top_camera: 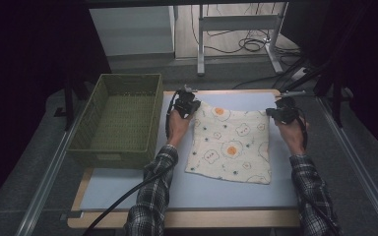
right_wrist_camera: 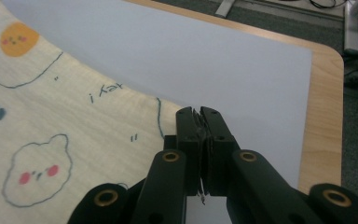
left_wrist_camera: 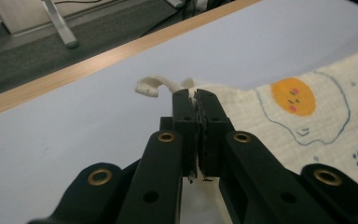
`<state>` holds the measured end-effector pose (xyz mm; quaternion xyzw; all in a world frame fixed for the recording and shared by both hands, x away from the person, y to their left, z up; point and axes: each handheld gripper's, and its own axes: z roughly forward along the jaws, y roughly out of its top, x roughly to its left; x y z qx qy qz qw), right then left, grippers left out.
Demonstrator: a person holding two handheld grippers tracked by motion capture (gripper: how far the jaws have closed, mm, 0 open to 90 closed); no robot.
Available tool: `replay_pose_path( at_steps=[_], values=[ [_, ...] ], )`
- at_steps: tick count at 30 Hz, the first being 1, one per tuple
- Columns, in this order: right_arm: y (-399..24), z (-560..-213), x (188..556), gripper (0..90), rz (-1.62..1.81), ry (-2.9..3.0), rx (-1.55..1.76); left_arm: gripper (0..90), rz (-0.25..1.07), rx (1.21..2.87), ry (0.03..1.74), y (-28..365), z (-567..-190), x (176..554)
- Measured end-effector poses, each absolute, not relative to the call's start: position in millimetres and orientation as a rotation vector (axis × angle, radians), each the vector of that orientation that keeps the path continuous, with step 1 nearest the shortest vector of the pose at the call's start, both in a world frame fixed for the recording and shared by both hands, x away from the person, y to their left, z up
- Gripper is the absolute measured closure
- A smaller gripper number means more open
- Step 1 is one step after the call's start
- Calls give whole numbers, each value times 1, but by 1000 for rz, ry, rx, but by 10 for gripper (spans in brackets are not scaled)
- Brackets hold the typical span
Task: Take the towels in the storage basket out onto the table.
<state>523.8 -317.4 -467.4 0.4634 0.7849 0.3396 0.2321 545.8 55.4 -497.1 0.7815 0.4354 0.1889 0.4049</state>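
A wooden-edged table (top_camera: 187, 219) carries a pale blue-grey mat (top_camera: 187, 189) over most of its top. On the mat lies a cream cloth (top_camera: 229, 147) printed with fried eggs, spread flat near the far edge. A green woven basket (top_camera: 91, 147) rests at the table's left side, overhanging the mat.
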Motion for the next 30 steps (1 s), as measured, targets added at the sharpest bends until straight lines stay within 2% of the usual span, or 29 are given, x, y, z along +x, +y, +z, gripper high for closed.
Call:
replay_pose_path(
  at_steps=[15,30],
  values=[
    [-328,-466,464,869,1005,2222,1191,875,440,1939,1045,69,-497,484],
    [-343,-482,391,868,1120,2264,1165,870,360,1899,999,81,-515,418]
  ],
)
